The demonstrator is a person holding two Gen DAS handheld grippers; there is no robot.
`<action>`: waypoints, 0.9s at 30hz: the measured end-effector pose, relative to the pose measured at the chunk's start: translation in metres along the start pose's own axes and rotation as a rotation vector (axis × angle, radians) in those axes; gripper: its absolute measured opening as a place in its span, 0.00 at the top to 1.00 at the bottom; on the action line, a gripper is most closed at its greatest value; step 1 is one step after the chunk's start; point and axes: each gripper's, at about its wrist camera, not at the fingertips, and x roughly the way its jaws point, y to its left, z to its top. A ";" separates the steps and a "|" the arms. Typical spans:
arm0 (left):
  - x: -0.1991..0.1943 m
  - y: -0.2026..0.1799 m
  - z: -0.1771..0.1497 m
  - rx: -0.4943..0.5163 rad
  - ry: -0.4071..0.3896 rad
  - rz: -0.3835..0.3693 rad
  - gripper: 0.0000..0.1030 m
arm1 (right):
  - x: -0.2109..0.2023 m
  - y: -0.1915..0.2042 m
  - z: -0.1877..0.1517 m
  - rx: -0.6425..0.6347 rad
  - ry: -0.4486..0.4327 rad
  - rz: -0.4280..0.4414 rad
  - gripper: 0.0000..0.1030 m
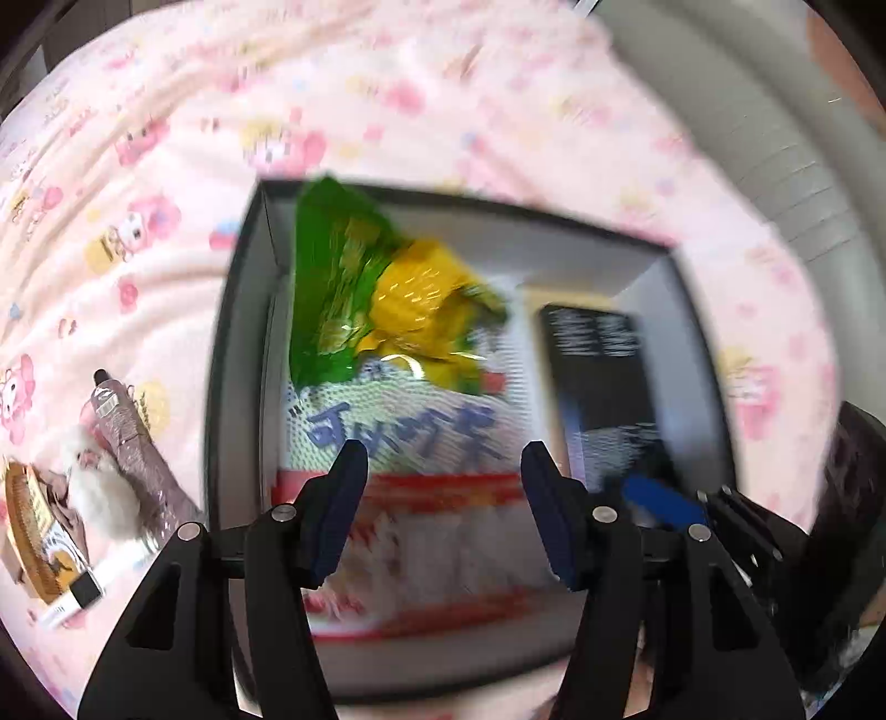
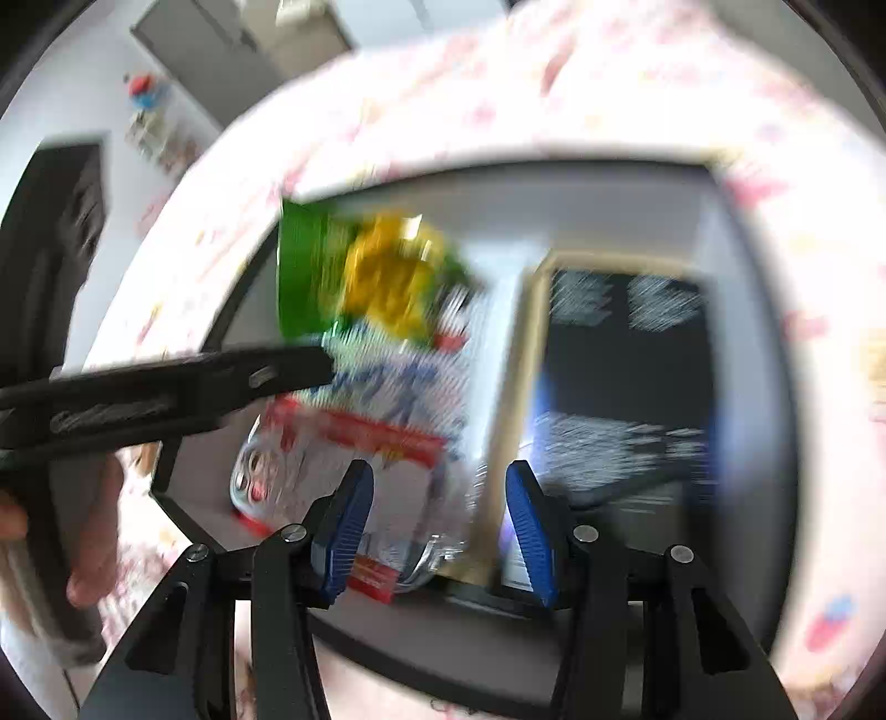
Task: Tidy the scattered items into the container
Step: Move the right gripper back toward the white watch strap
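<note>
A dark-rimmed box lies on a pink cartoon-print cloth. Inside it lie a green and yellow snack bag, a white and red printed packet and a black booklet. My left gripper is open and empty, hovering over the packet. My right gripper is open and empty above the same box, over the packet and beside the black booklet. The snack bag lies further in. The left gripper's finger reaches in from the left. Both views are blurred.
On the cloth left of the box lie a brownish tube, a white fluffy item, a yellow-brown packet and a white stick with a black end. A grey wall and door stand beyond the cloth.
</note>
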 end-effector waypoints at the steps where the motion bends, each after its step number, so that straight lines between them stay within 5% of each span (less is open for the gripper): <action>1: -0.018 -0.003 -0.012 0.009 -0.039 -0.005 0.42 | -0.018 0.003 -0.006 0.009 -0.057 0.004 0.56; 9: -0.069 0.015 -0.066 -0.002 -0.172 -0.040 0.36 | -0.070 0.068 -0.031 -0.039 -0.166 0.084 0.55; 15: -0.082 0.054 -0.109 -0.037 -0.202 0.010 0.35 | -0.061 0.133 -0.056 -0.187 -0.124 0.082 0.55; 24: -0.101 0.196 -0.155 -0.353 -0.206 0.039 0.35 | 0.019 0.206 -0.064 -0.252 0.061 0.209 0.55; 27: -0.095 0.245 -0.166 -0.471 -0.183 -0.006 0.35 | 0.050 0.228 -0.059 -0.271 0.128 0.228 0.55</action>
